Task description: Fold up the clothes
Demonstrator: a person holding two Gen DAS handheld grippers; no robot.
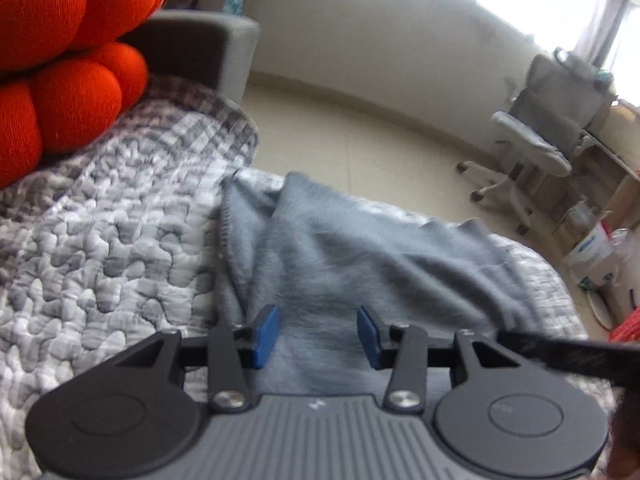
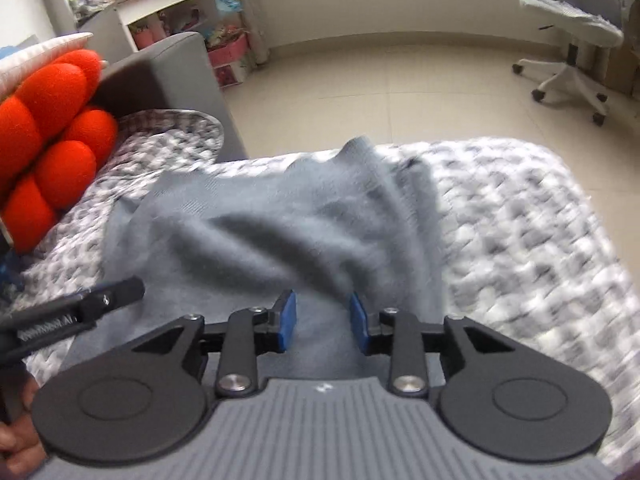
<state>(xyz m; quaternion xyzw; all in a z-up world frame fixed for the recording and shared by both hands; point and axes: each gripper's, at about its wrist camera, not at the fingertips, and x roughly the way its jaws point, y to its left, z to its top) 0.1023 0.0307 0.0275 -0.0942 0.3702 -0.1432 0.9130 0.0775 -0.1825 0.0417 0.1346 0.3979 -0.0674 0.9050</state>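
Both grippers, left and right, hang unclenched over the sweater, bunched at twelve o'clock, awaiting a fold.

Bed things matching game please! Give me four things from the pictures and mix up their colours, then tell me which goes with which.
Things:
1. knotted cushion
2. fuzzy garment
3. office chair
4. gripper pads

Colours:
A. dark blue
B. pale grey-blue
C. bright red-orange
D. grey seat, white legs

Pairs: 1-C, 2-B, 3-D, 4-A
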